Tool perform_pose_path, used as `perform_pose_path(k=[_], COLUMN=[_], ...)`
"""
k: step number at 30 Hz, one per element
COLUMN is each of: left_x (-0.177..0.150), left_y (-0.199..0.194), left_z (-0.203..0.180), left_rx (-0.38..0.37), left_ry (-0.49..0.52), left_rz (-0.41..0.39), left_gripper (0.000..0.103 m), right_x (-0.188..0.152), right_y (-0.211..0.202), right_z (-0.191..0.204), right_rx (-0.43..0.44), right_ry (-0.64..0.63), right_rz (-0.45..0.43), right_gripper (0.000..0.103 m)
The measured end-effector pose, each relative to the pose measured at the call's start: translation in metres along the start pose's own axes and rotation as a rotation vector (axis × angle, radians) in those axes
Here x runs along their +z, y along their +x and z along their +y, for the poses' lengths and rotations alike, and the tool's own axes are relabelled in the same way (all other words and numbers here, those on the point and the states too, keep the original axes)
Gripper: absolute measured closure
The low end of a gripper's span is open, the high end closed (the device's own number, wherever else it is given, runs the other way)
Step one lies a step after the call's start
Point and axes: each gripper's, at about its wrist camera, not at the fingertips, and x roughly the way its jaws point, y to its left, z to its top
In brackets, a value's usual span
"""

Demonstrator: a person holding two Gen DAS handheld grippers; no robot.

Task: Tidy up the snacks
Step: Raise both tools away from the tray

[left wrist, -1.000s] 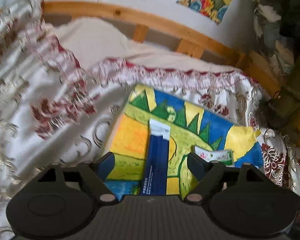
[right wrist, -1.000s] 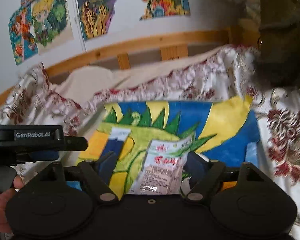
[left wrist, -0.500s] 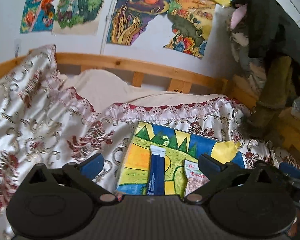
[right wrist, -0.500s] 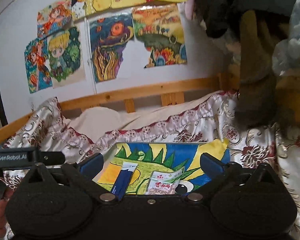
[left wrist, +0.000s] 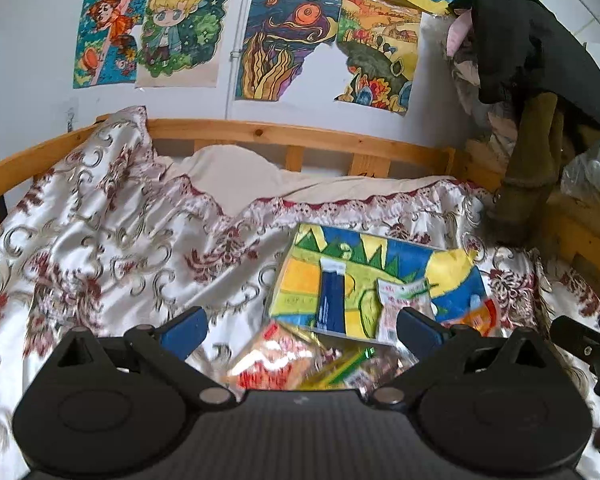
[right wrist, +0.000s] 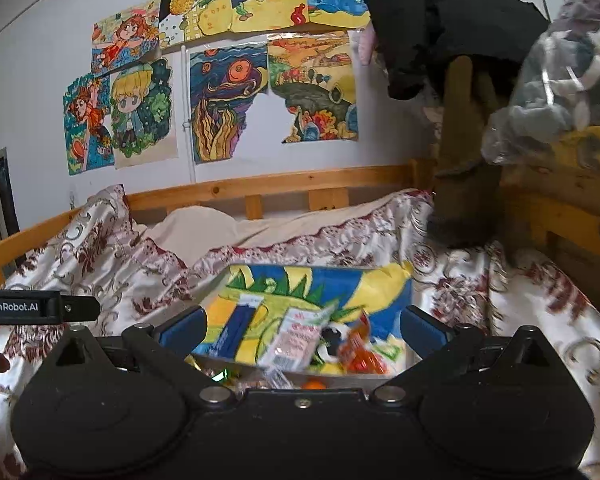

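Both tools (left wrist: 300, 330) (right wrist: 304, 330) backed off, jaws just opened, empty | snack packets (left wrist: 404, 306) light, crinkly, slippery: pinch 12 o'clock seam.

Patterned bedspread (left wrist: 100, 240), wooden headboard (left wrist: 300, 136), wall drawings (right wrist: 228, 96).

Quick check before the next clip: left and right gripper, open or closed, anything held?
Left gripper: open wide after just opening, holding nothing.
Right gripper: open wide after just opening, holding nothing.
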Motion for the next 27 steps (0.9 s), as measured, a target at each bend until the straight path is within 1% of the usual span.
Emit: perform_pose_path(k=[3, 7, 13, 19, 24, 26, 27], left_x=[-0.013, -0.029, -0.046, -0.063, -0.067, -0.068, -0.069], left_y=[-0.012, -0.028, -0.048, -0.056, -0.058, -0.058, -0.056], left_z=[-0.001, -0.003, -0.006, -0.008, -0.001, 0.001, 0.001], left_rx=[0.006, 0.046, 0.086, 0.148, 0.168, 0.197, 0.224], left_ry=[0.001, 0.014, 0.044, 0.075, 0.034, 0.032, 0.041], left_rz=[0.017, 0.035, 0.056, 0.127, 0.160, 0.173, 0.185], left_gripper=[0.000, 0.000, 0.000, 0.000, 0.000, 0.000, 0.000], right_x=[-0.011, -0.024, -0.036, -0.043, -0.047, -0.049, -0.050], right_y=[-0.018, -0.034, -0.054, -0.060, -0.057, -0.054, -0.052], right_z=[-0.001, -0.002, 0.001, 0.002, 0.003, 0.003, 0.003], right_rx=[-0.019, -0.028, -0.045, -0.052, -0.056, -0.053, -0.050], right_ry=[0.000, 0.011, 0.004, 0.016, 0.022, 0.025, 0.027], right_rz=[0.018, 0.058, 0.079, 0.118, 0.157, 0.182, 0.198], right_gripper=[0.001, 0.001, 0.001, 0.001, 0.001, 0.001, 0.001])
